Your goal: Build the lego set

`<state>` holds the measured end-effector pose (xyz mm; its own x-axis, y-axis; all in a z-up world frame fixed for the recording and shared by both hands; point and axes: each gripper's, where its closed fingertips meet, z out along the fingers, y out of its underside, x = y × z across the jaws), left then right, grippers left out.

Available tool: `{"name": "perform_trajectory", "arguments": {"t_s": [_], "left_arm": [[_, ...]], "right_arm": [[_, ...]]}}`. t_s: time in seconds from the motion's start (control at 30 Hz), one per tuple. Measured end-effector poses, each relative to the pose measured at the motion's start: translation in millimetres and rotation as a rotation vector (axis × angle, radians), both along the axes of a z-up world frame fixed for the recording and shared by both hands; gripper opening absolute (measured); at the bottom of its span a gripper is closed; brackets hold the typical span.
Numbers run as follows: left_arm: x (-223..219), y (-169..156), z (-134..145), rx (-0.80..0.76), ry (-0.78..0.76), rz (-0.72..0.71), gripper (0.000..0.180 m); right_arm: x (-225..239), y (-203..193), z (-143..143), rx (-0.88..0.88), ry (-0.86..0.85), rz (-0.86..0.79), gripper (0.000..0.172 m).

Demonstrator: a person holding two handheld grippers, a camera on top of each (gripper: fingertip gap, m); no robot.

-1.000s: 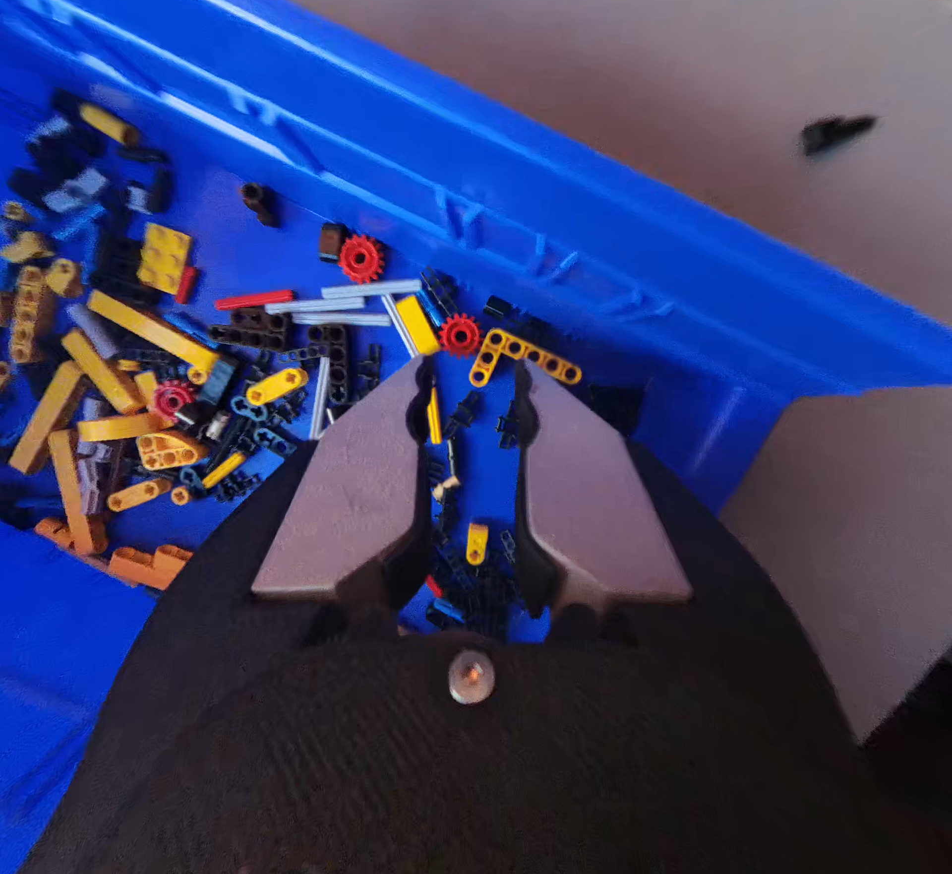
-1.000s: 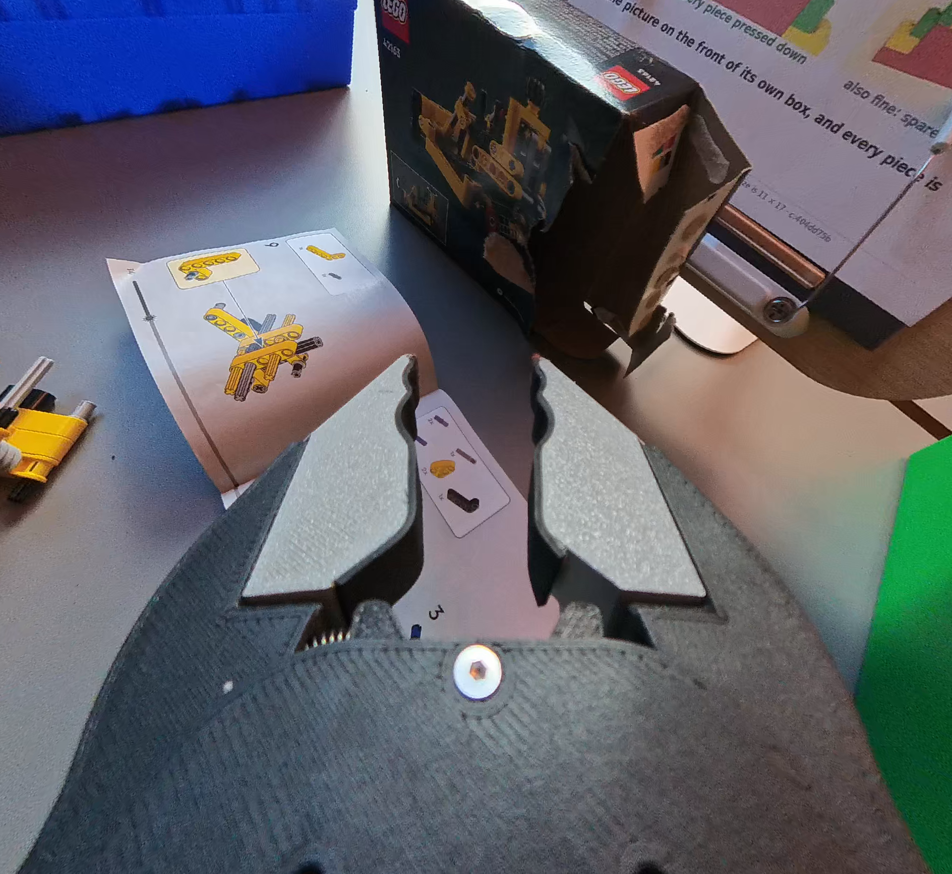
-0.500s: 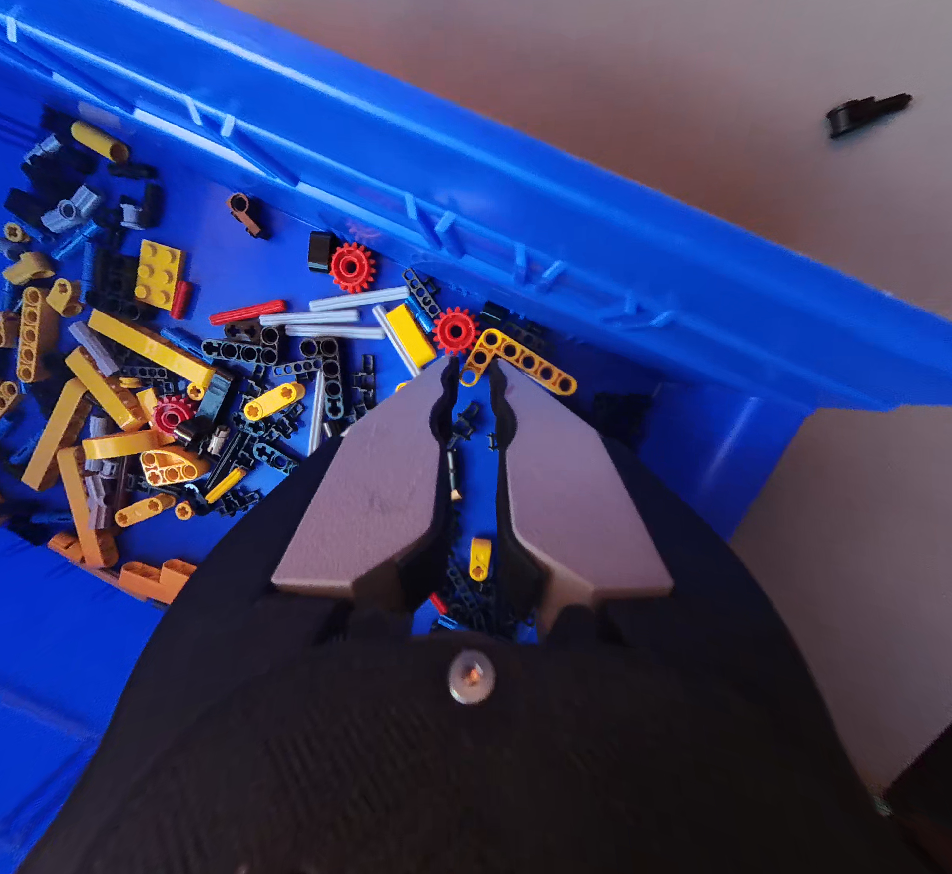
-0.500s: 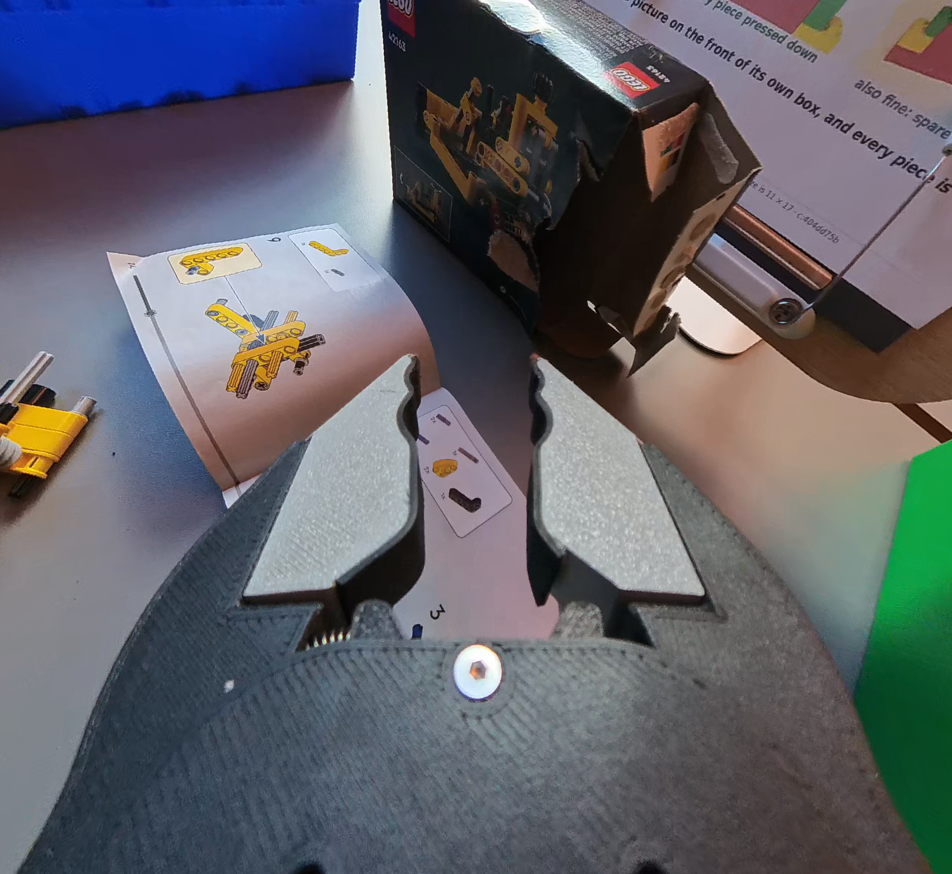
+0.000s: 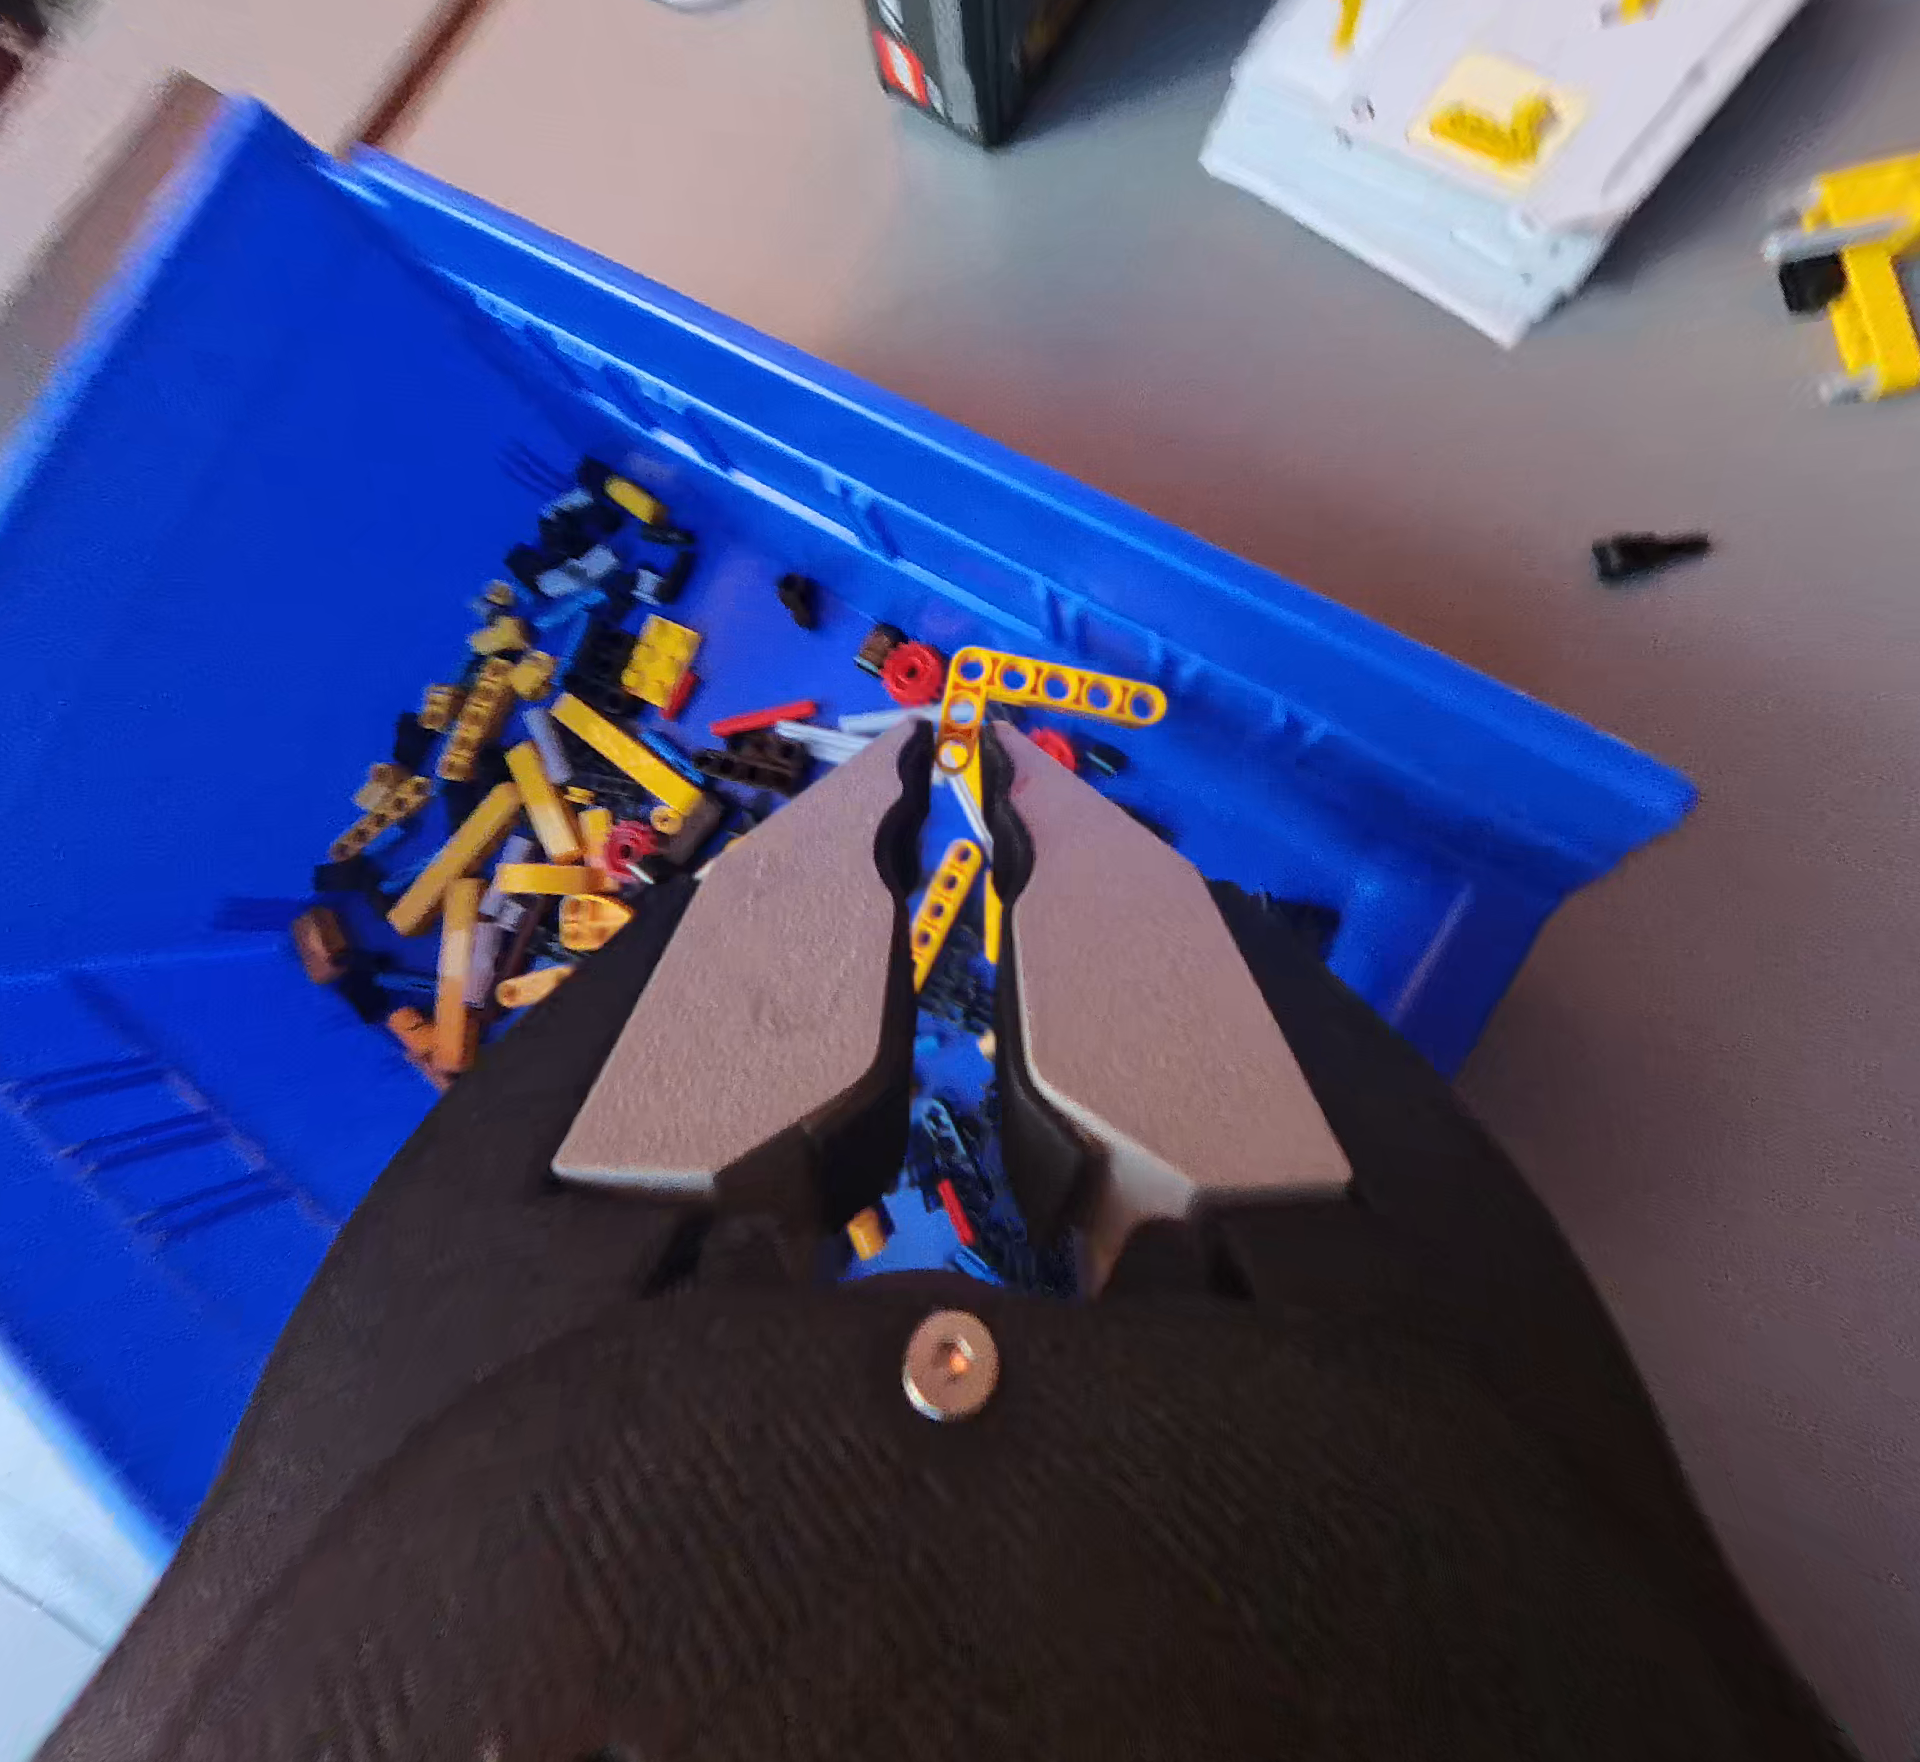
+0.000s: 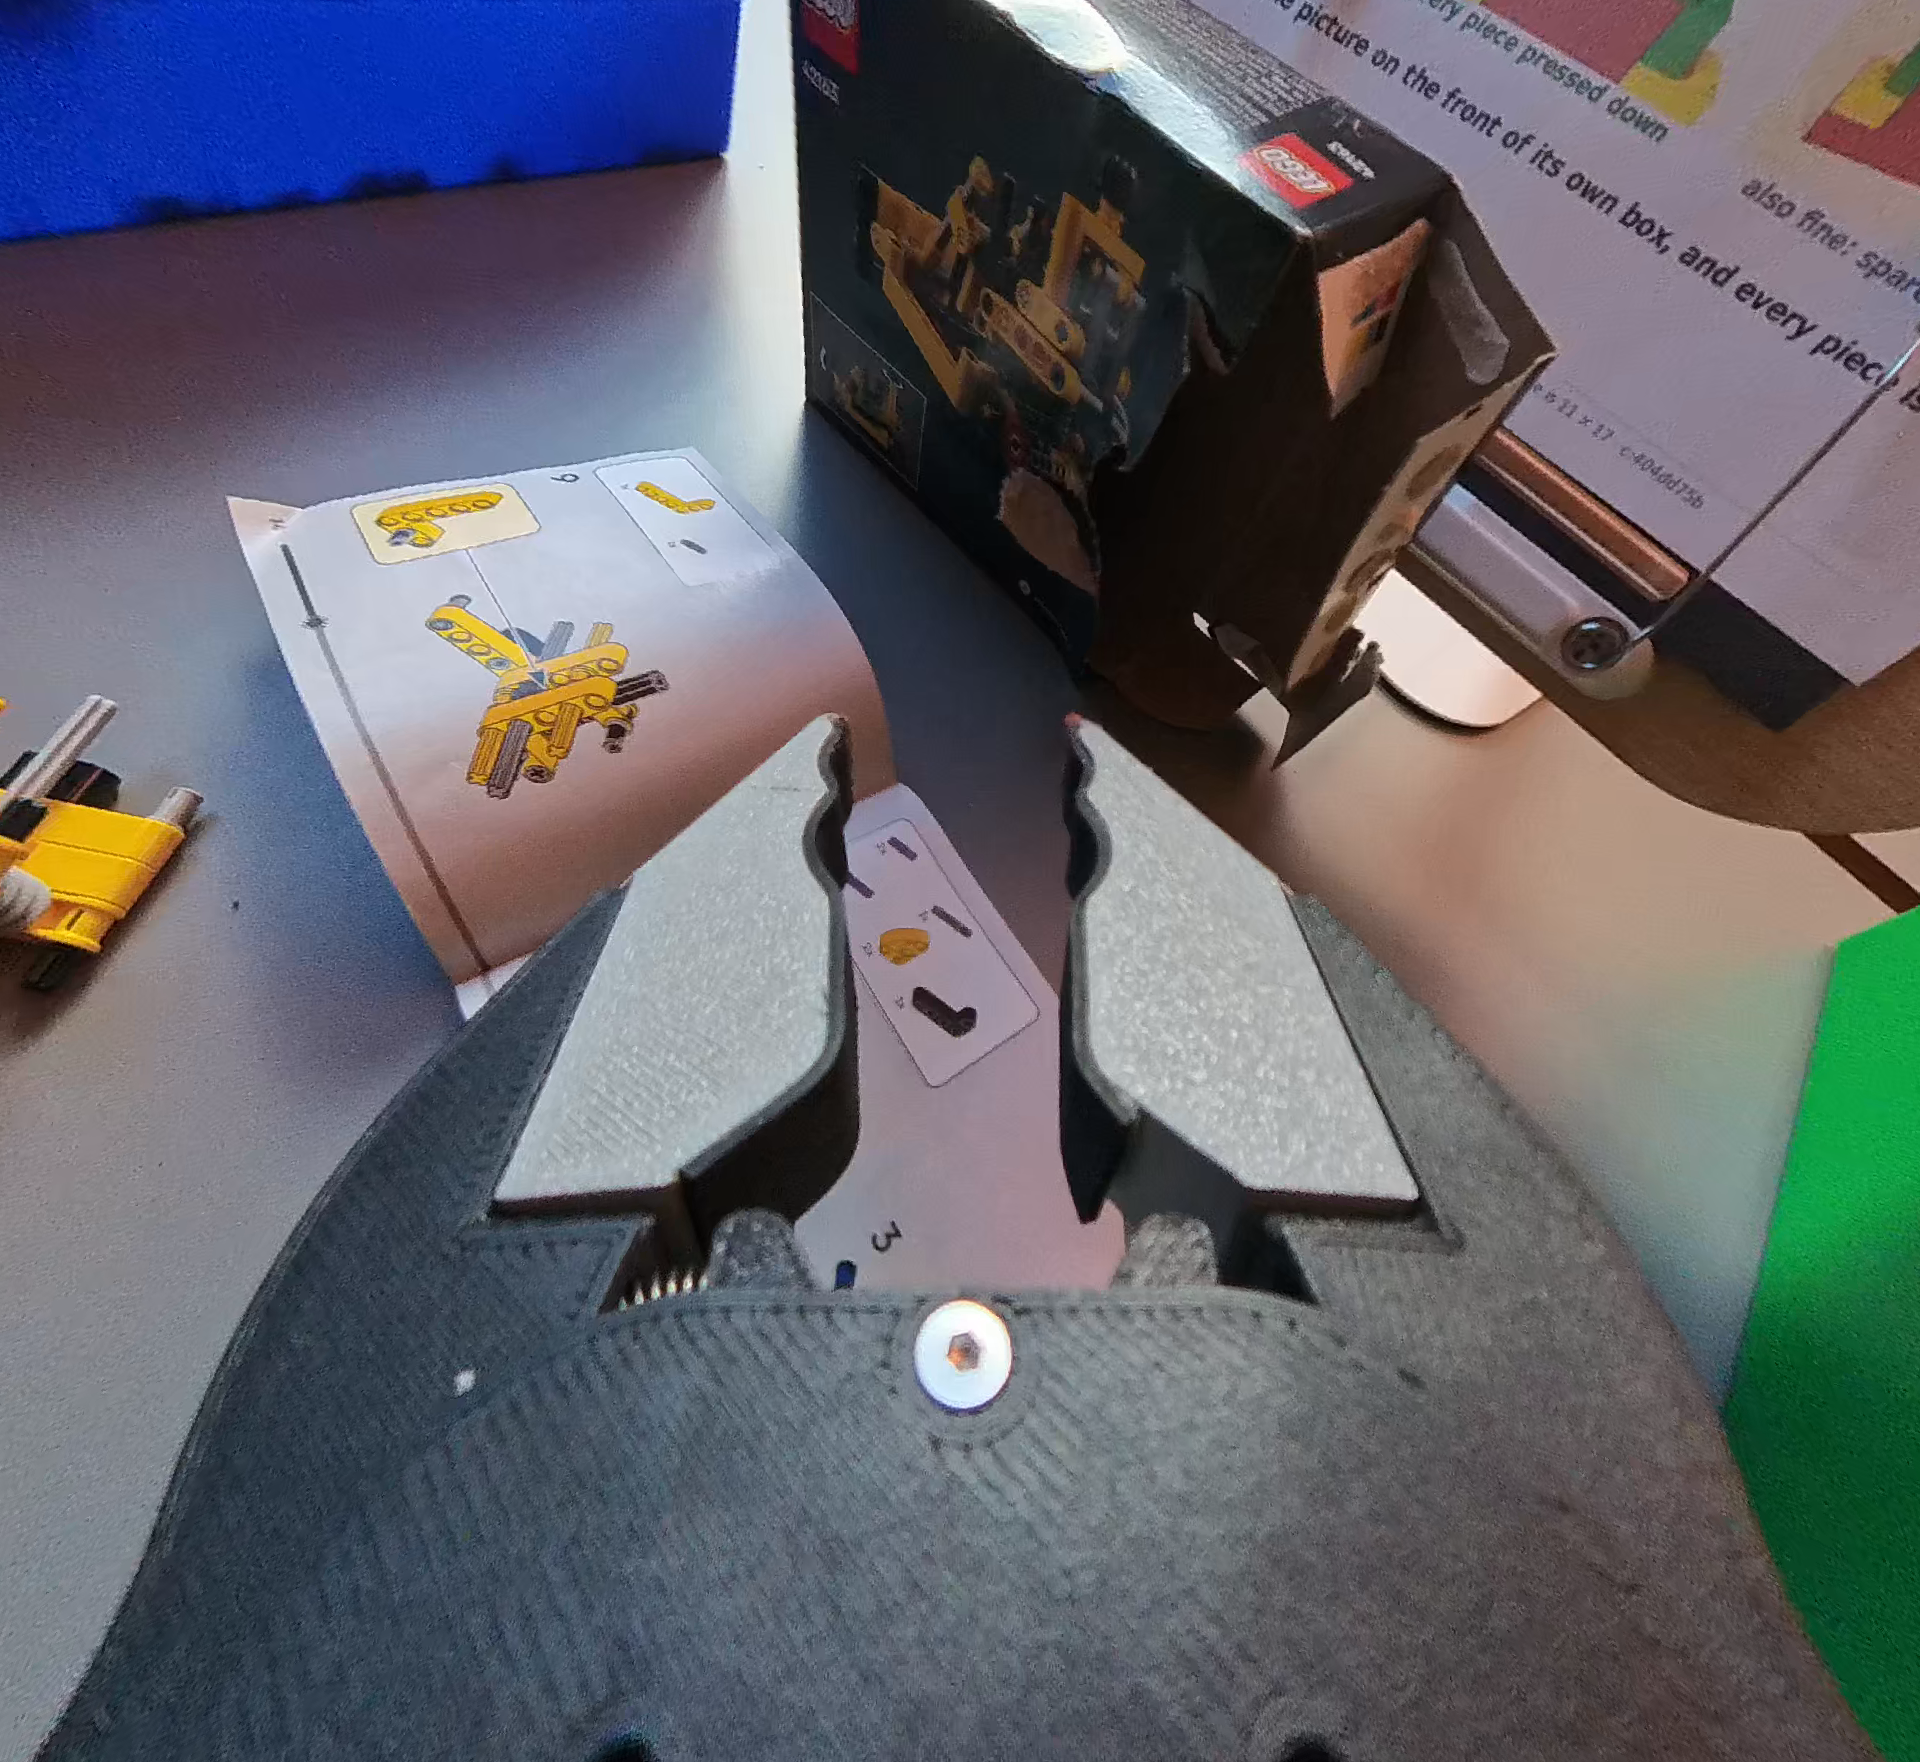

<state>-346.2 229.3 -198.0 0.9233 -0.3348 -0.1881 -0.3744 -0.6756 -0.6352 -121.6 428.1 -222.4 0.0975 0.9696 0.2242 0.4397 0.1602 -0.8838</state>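
Left wrist view: left tool (image 5: 958,744) grips yellow L-shaped beam (image 5: 1049,686) above blue bin (image 5: 1351,756).

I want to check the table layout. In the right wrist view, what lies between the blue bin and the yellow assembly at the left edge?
Only bare grey table lies between the blue bin and the yellow assembly, in the right wrist view.

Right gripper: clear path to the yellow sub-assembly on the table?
Probably yes. The right gripper is open and holds nothing; the yellow sub-assembly lies off to its left on bare table, with nothing between.
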Motion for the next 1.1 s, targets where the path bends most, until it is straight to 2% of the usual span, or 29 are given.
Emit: {"name": "perform_trajectory", "arguments": {"t_s": [0.03,0.13,0.23,0.33,0.53,0.73,0.77,0.8,0.87,0.93,1.1], "left_arm": [[-4,6,11,0.065,0.003,0.027,0.007],[-7,19,51,0.293,0.033,0.064,0.007],[9,24,97,0.539,0.048,0.047,0.006],[52,22,115,0.644,0.017,-0.08,0.006],[138,26,95,0.649,0.115,-0.27,0.006],[184,23,72,0.626,0.186,-0.348,0.006],[189,22,69,0.622,0.195,-0.364,0.006],[193,22,65,0.621,0.204,-0.379,0.005],[193,24,60,0.615,0.222,-0.379,0.006],[194,25,55,0.59,0.177,-0.379,0.007],[191,25,48,0.521,0.048,-0.358,0.005]], "right_arm": [[0,-3,3,0.012,0.021,0.016,0.038],[-4,-22,27,0.02,0.146,0.102,0.033],[-14,-55,52,-0.1,0.229,0.204,0.039],[-27,-93,77,-0.22,0.287,0.287,0.043],[-39,-166,109,-0.481,0.318,0.478,0.043],[-36,-198,102,-0.636,0.238,0.588,0.043],[-36,-199,98,-0.645,0.222,0.59,0.037],[-37,-199,93,-0.647,0.203,0.582,0.021],[-36,-195,86,-0.664,0.17,0.572,0.018],[-33,-189,80,-0.682,0.137,0.557,0.007],[-21,-158,73,-0.597,0.089,0.482,0.004]]}}
